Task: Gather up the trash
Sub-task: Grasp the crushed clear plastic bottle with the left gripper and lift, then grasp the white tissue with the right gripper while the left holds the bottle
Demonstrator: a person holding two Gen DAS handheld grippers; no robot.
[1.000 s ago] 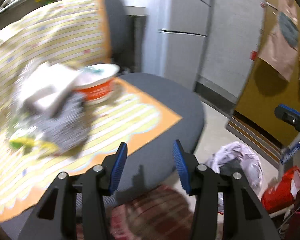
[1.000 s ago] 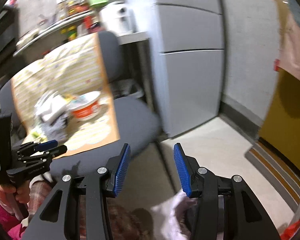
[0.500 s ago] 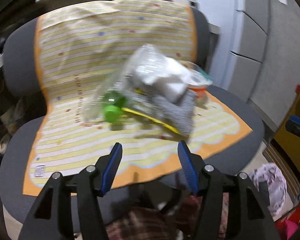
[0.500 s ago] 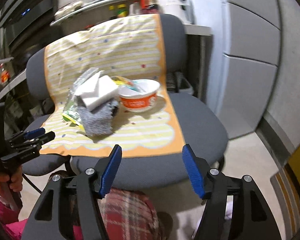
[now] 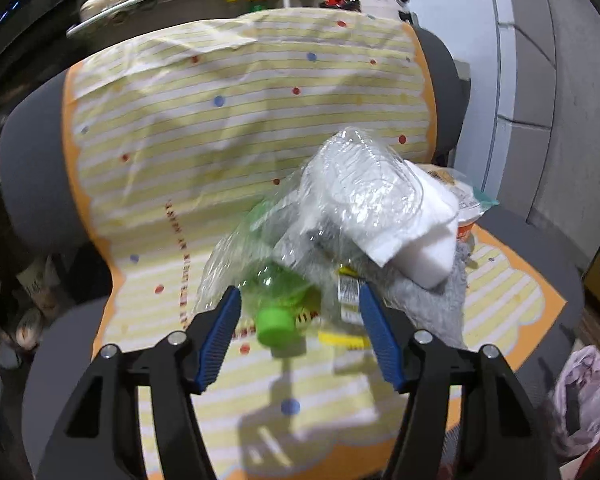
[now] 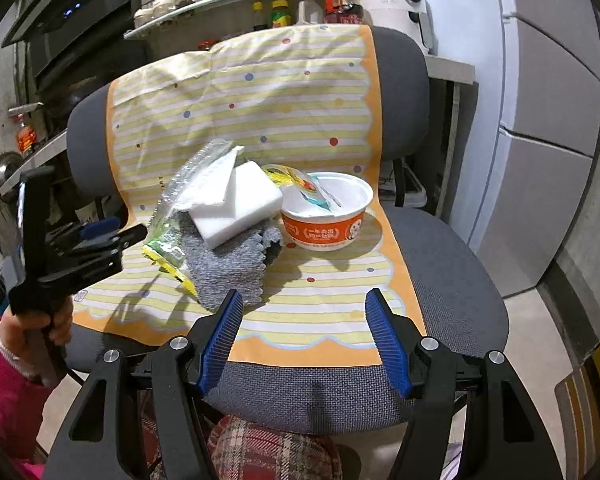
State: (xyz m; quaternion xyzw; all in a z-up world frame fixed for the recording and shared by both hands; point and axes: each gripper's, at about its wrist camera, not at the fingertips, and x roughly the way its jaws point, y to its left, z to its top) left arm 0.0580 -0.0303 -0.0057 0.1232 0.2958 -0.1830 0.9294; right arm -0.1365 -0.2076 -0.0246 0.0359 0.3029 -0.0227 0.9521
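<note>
Grey office chair (image 6: 452, 280), seat and back draped in striped yellow cloth (image 6: 260, 112). On the seat cloth, trash heaped: orange instant-noodle bowl (image 6: 326, 220) with wrappers inside, white foam block (image 6: 240, 204) on grey rag (image 6: 228, 268), crushed clear bottle with green cap (image 5: 276, 326) under crinkled plastic film (image 5: 360, 184). Pale bag (image 5: 584, 396) on floor beside the chair.

Risks, judged: pile loose and stacked; tugging the bottle likely to spill the foam block and rag. Film slippery, bottle crushable, may squirt out. Bowl light, could tip off the seat.

Left gripper (image 5: 300, 336) released, jaws wide, flanking the capped end, pads apparently not pressing. Right gripper (image 6: 304, 336) released, empty, above seat front.
</note>
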